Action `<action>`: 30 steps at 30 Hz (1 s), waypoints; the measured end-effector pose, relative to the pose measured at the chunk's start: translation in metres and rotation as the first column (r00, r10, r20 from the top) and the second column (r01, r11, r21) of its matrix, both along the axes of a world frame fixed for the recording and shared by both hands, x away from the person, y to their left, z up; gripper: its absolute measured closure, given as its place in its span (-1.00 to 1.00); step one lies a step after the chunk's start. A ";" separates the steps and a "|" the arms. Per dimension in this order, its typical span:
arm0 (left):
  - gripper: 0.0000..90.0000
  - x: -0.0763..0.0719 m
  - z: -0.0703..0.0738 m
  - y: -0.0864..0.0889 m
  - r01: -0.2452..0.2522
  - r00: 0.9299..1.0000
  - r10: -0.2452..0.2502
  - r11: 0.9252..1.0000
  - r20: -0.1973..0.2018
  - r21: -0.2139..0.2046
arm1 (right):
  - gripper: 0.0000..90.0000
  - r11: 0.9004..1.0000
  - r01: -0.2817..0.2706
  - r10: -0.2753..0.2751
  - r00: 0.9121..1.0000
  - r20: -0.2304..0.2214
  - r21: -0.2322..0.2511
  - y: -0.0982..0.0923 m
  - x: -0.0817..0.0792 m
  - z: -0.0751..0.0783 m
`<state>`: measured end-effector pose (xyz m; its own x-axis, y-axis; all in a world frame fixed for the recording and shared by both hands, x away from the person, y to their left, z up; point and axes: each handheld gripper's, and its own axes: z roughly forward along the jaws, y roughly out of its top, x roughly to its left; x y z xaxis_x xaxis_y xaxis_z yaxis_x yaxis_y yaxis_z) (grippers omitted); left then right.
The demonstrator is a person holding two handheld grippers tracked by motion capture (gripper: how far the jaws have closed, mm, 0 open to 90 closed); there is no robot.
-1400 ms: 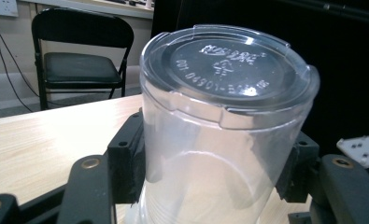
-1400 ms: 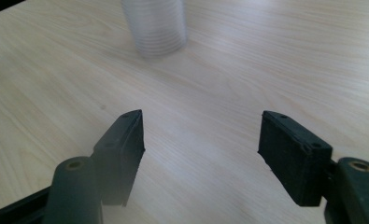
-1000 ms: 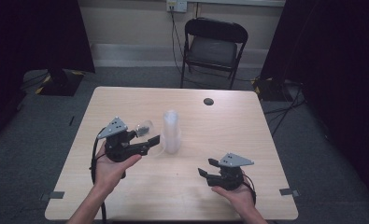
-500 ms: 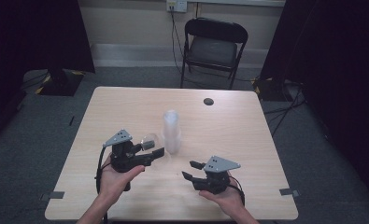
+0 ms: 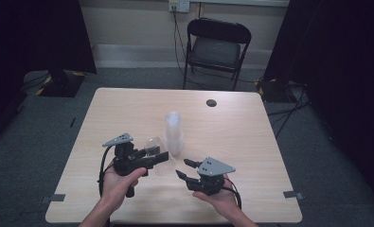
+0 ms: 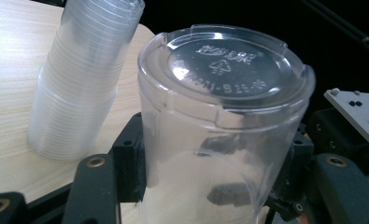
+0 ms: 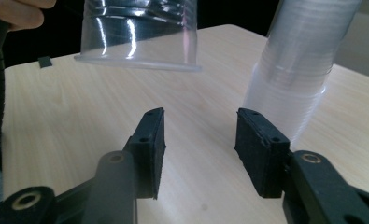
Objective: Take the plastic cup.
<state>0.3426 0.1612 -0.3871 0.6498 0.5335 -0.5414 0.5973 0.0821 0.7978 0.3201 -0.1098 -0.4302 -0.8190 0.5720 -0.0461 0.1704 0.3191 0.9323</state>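
Note:
My left gripper [image 5: 160,157] [image 6: 210,172] is shut on a clear plastic cup [image 5: 152,144] [image 6: 219,116], held upside down just above the table with its embossed base up. A tall stack of clear cups [image 5: 173,132] [image 6: 79,79] [image 7: 299,60] stands upright on the wooden table [image 5: 251,142] just behind it. My right gripper [image 5: 183,168] [image 7: 198,144] hovers to the right of the held cup, whose rim [image 7: 140,65] hangs above and ahead of its jaws. Those jaws are open, have just been closing, and hold nothing.
A small dark round disc [image 5: 211,102] lies near the table's far edge. A black folding chair [image 5: 215,47] stands behind the table. Dark curtains hang on both sides. The right gripper's grey plate [image 6: 359,109] sits close to the held cup.
My right gripper has moved left toward the held cup and its jaws have narrowed. The left gripper with the cup has drifted slightly toward the table's front.

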 end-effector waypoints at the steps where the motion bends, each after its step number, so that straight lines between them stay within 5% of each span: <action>1: -0.07 0.000 0.000 0.000 0.004 1.000 -0.004 1.000 -0.002 -0.005 | 0.24 1.000 -0.002 0.002 1.000 -0.001 0.007 0.000 0.001 0.001; 10: -0.06 0.001 0.001 -0.002 0.022 1.000 -0.022 1.000 -0.013 -0.022 | 0.43 1.000 0.009 -0.010 0.997 0.075 0.015 0.007 0.003 0.004; 30: -0.05 -0.001 0.007 -0.006 0.048 0.997 -0.054 0.992 -0.050 -0.120 | 0.60 0.993 -0.004 -0.022 0.977 0.211 0.121 0.018 0.005 0.005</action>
